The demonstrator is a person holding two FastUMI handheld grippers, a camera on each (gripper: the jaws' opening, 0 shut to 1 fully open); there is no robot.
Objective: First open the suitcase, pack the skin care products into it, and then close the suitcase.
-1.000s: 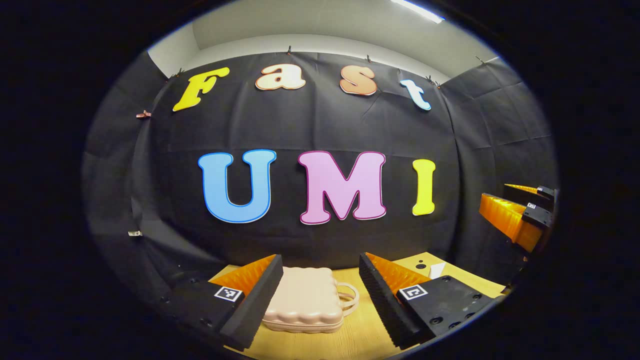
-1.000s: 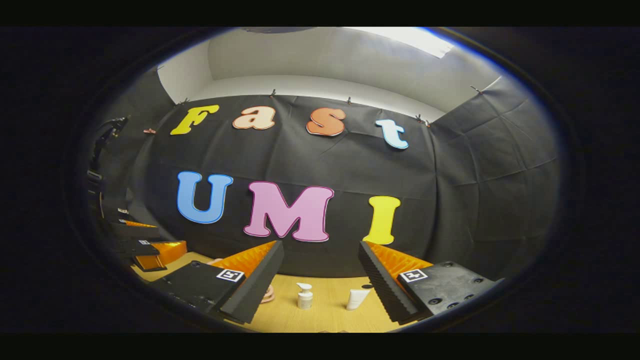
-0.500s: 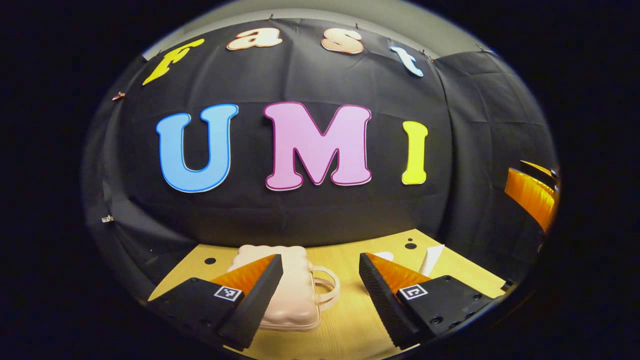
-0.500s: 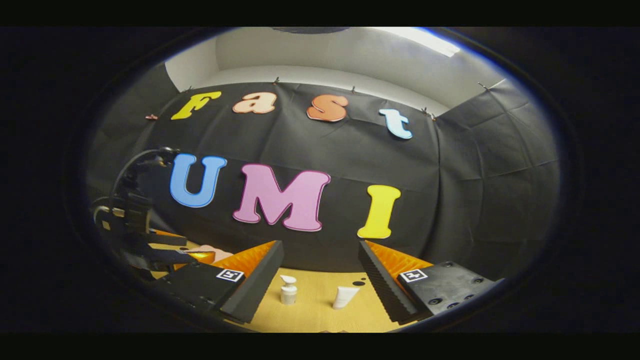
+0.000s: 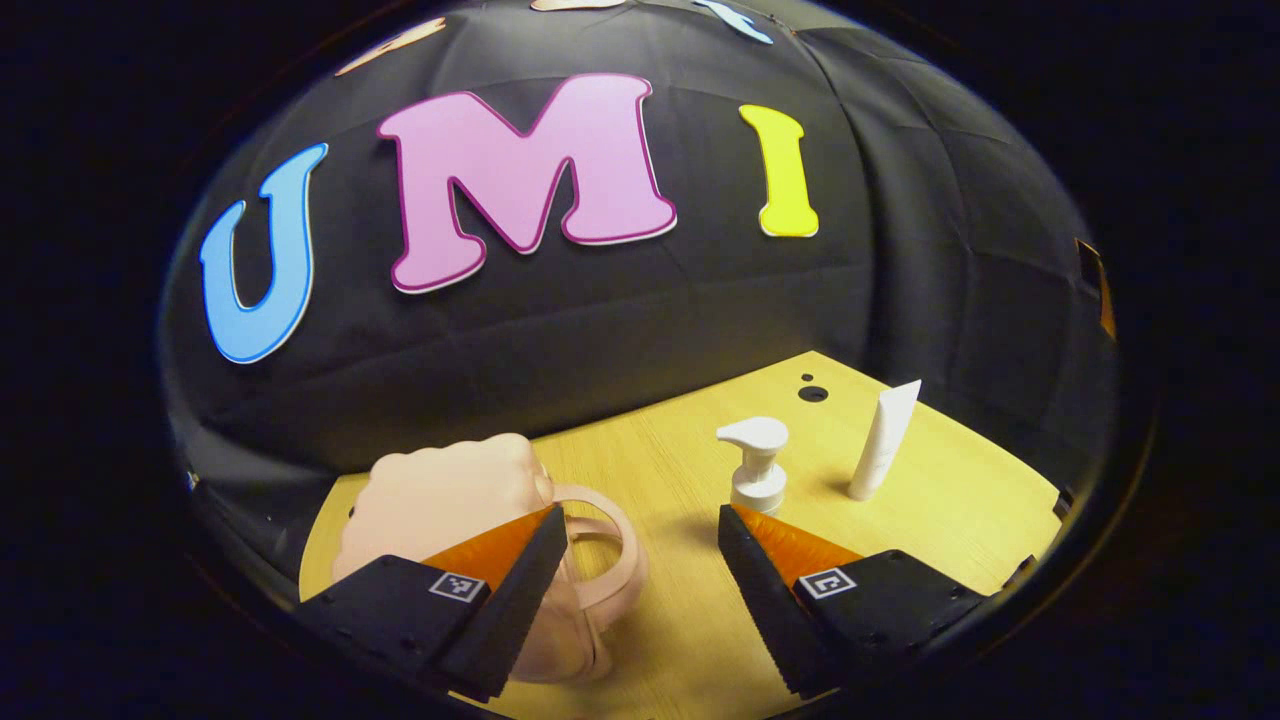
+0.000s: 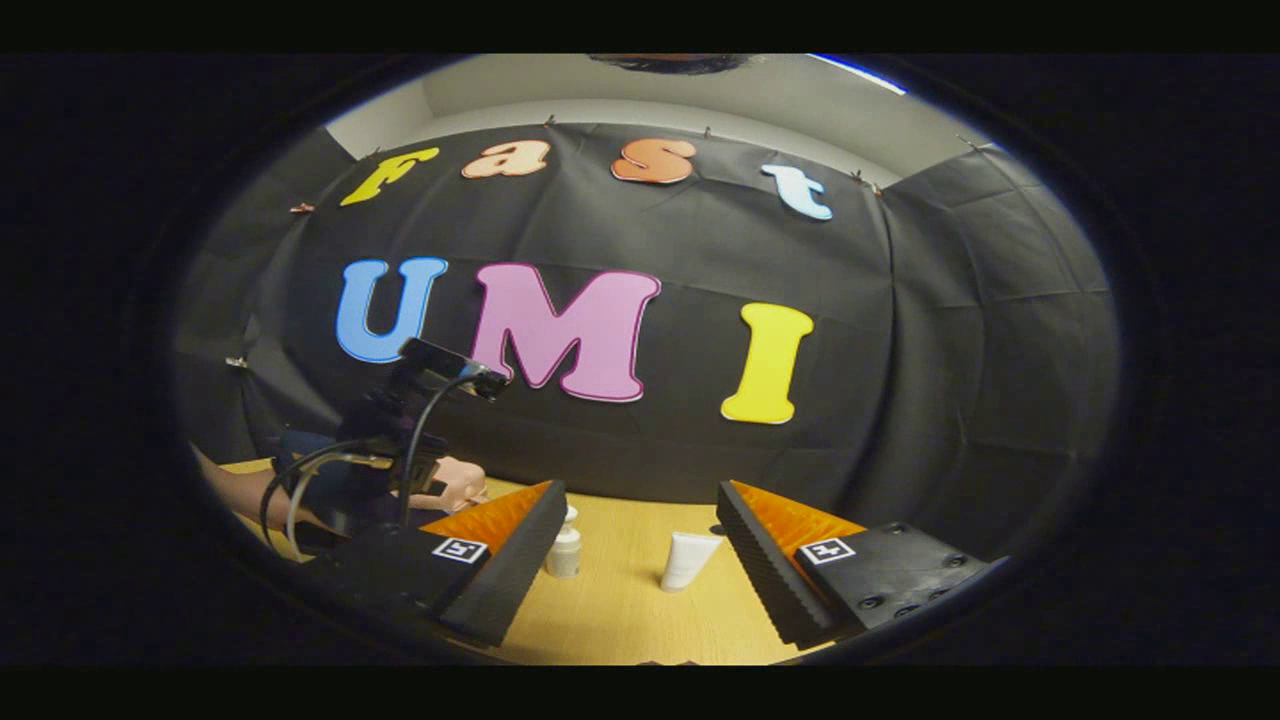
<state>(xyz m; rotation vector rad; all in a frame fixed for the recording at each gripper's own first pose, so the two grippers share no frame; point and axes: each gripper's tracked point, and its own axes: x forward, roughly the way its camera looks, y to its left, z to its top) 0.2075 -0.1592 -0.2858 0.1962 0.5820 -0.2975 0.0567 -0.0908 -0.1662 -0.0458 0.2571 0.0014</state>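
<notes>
- On the table (image 5: pixel 690 640), the pink suitcase (image 5: pixel 440 495) lay closed, its handle (image 5: pixel 610 560) between the left claw's (image 5: pixel 640 560) wide-open, empty fingers.
- Pump bottle (image 5: pixel 757 470) and tube (image 5: pixel 884 440) stood outside it, near each other.
- Right claw (image 6: pixel 640 535) gaped empty too.

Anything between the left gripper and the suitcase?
Nothing visible. The closed pink suitcase lies just beyond the open left gripper, by one finger. The pump bottle and tube stand off to the other side.
</notes>
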